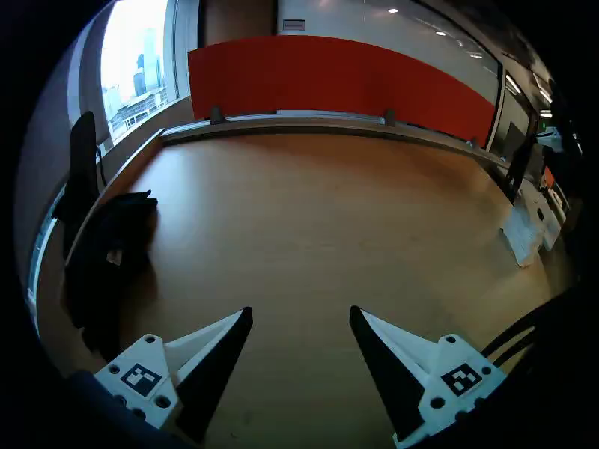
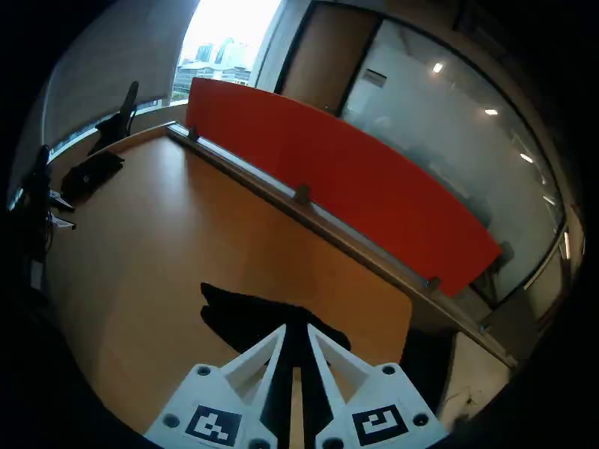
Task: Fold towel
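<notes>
The right tool [image 2: 296,327] has its fingers pressed together on the near edge of the dark towel [image 2: 239,318], which lies flat on the desk [image 2: 150,247]. This grip probably prepares the edge for lifting. The left tool [image 1: 299,310] is spread wide above bare desk, free to take a second edge.

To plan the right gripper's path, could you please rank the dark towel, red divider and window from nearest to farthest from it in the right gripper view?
1. dark towel, at the right gripper, bottom centre.
2. red divider, along the desk's far edge.
3. window, beyond, upper left.
</notes>
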Available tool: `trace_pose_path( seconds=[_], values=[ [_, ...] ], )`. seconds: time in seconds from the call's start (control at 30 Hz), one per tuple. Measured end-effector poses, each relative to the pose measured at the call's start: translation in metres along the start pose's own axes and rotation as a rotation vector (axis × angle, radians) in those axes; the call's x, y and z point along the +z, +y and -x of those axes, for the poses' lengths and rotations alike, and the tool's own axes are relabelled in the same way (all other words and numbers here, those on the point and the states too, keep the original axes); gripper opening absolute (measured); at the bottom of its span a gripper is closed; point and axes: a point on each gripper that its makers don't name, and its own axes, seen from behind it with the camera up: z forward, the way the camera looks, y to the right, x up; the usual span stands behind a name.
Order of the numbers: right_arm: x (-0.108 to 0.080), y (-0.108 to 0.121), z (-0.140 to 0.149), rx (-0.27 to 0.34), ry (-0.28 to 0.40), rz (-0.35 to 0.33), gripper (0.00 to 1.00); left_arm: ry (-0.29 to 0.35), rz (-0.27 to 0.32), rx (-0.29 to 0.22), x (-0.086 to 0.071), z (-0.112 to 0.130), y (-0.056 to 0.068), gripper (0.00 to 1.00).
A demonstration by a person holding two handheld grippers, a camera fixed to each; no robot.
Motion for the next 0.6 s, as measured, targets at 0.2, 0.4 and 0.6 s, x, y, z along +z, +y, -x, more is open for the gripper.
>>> trace_pose_path(
  seconds=[0.2, 0.4, 0.6],
  values=[
    [-0.004, 0.018, 0.004, 0.001, -0.011, 0.02, 0.05, 0.0, -0.001, 0.003, 0.001, -0.002, 0.003, 0.97],
    [-0.008, 0.027, 0.008, 0.003, -0.017, 0.03, 0.05, -0.001, -0.002, 0.008, 0.001, -0.004, 0.006, 0.97],
    [-0.014, 0.032, 0.014, 0.011, -0.022, 0.035, 0.05, -0.001, 0.0, 0.01, 0.002, -0.005, 0.011, 0.97]
  ],
)
